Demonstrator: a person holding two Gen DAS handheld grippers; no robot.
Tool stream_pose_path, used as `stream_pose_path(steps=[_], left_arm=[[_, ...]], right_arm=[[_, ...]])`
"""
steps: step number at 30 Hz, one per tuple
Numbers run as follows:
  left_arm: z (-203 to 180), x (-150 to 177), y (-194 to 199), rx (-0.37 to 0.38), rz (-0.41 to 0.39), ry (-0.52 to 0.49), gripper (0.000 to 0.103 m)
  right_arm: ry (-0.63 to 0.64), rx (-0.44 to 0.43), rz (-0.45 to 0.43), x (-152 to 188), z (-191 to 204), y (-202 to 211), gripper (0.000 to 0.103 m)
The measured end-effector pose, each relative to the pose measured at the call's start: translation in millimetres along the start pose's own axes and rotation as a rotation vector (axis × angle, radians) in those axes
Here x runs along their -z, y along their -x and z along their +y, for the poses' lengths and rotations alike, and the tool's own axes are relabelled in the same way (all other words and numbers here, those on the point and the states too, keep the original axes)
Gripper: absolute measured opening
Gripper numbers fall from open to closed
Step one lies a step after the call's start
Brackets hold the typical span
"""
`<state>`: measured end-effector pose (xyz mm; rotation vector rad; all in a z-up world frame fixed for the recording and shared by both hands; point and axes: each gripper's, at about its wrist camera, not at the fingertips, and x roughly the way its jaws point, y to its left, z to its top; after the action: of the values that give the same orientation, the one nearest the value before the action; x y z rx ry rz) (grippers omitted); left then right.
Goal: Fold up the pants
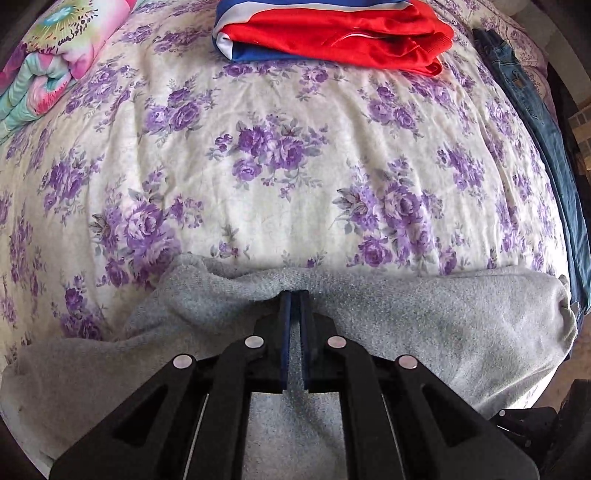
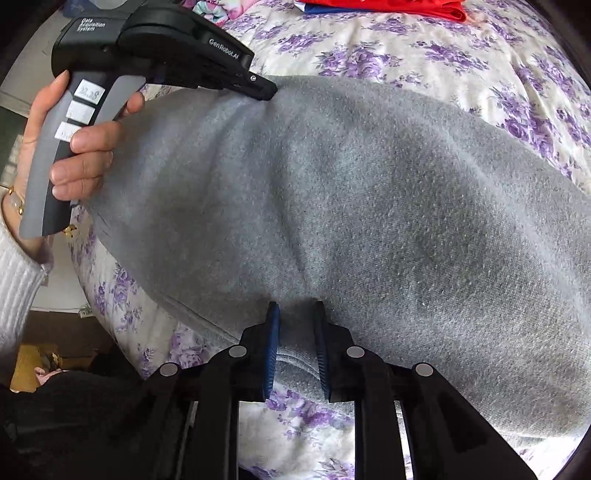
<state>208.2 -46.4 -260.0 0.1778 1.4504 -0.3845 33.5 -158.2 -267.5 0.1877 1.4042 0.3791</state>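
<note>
The grey sweatpants lie on a bed with a purple-flowered sheet. In the left wrist view they cross the near edge of the bed. My left gripper is shut on a pinch of the grey fabric at its far edge; it also shows in the right wrist view, held in a hand at the pants' top left. My right gripper has its blue-padded fingers a little apart around a folded edge of the pants; whether it grips the cloth is unclear.
A folded red, white and blue garment lies at the far side of the bed. A colourful folded quilt is at far left. Blue jeans lie along the right edge. The floor shows left of the bed.
</note>
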Motion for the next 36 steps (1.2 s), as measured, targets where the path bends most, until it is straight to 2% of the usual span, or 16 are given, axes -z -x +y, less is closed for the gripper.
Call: stream_pose_path(steps=[2, 4, 5, 6, 8, 10, 14, 17, 21, 24, 26, 27, 28, 29, 32, 36], left_arm=[[-9.8, 9.4, 11.7, -0.028, -0.017, -0.028, 0.004], [-14.1, 33.5, 30.8, -0.016, -0.057, -0.058, 0.006], [-14.2, 47.0, 36.5, -0.012, -0.069, -0.065, 0.009], [-12.2, 62.7, 39.4, 0.0, -0.071, -0.059, 0.012], [-5.9, 92.1, 33.6, 0.029, -0.049, -0.023, 0.017], [-1.9, 120.0, 16.8, 0.019, -0.011, -0.007, 0.017], [-5.1, 151.8, 14.5, 0.004, -0.058, 0.005, 0.018], [-6.4, 150.9, 14.5, 0.004, -0.047, 0.0, 0.018], [-8.3, 147.9, 14.6, 0.006, -0.044, 0.007, 0.018], [-3.4, 154.7, 18.4, -0.001, -0.049, 0.003, 0.018], [-3.1, 157.5, 18.9, -0.007, -0.058, 0.002, 0.018], [-2.7, 157.9, 19.3, -0.009, -0.056, 0.001, 0.018], [-2.6, 157.8, 19.8, -0.012, -0.051, 0.0, 0.018], [-3.3, 157.0, 20.3, -0.017, -0.045, 0.0, 0.018], [-12.2, 151.7, 26.6, -0.024, -0.024, -0.011, 0.017], [-44.7, 136.1, 57.1, 0.089, -0.083, -0.077, 0.017]], right_arm=[[-0.029, -0.001, -0.035, 4.9, -3.9, 19.6, 0.026], [-0.075, -0.013, -0.13, 18.8, -16.2, 55.5, 0.05], [-0.123, -0.011, -0.183, 29.8, -28.1, 75.7, 0.069], [-0.187, -0.001, -0.229, 40.8, -42.9, 93.9, 0.082], [-0.353, 0.01, -0.296, 70.9, -82.0, 122.6, 0.085], [-0.543, -0.008, -0.333, 101.3, -126.1, 140.1, 0.085], [-0.825, -0.133, -0.381, 147.0, -190.5, 139.8, 0.085], [-0.919, -0.248, -0.441, 160.1, -211.6, 122.6, 0.085], [-1.043, -0.429, -0.469, 163.8, -233.7, 91.8, 0.085], [-1.046, -0.506, -0.524, 157.0, -236.5, 83.0, 0.086], [-1.047, -0.483, -0.5, 150.5, -237.8, 75.4, 0.086], [-1.053, -0.465, -0.496, 149.6, -237.2, 74.2, 0.08], [-1.053, -0.437, -0.497, 148.8, -234.3, 75.3, 0.066], [-1.044, -0.413, -0.484, 148.5, -232.8, 74.8, 0.031], [-1.038, -0.383, -0.491, 155.3, -228.9, 75.2, 0.027], [-0.997, -0.31, -0.484, 148.5, -224.6, 76.2, 0.028]])
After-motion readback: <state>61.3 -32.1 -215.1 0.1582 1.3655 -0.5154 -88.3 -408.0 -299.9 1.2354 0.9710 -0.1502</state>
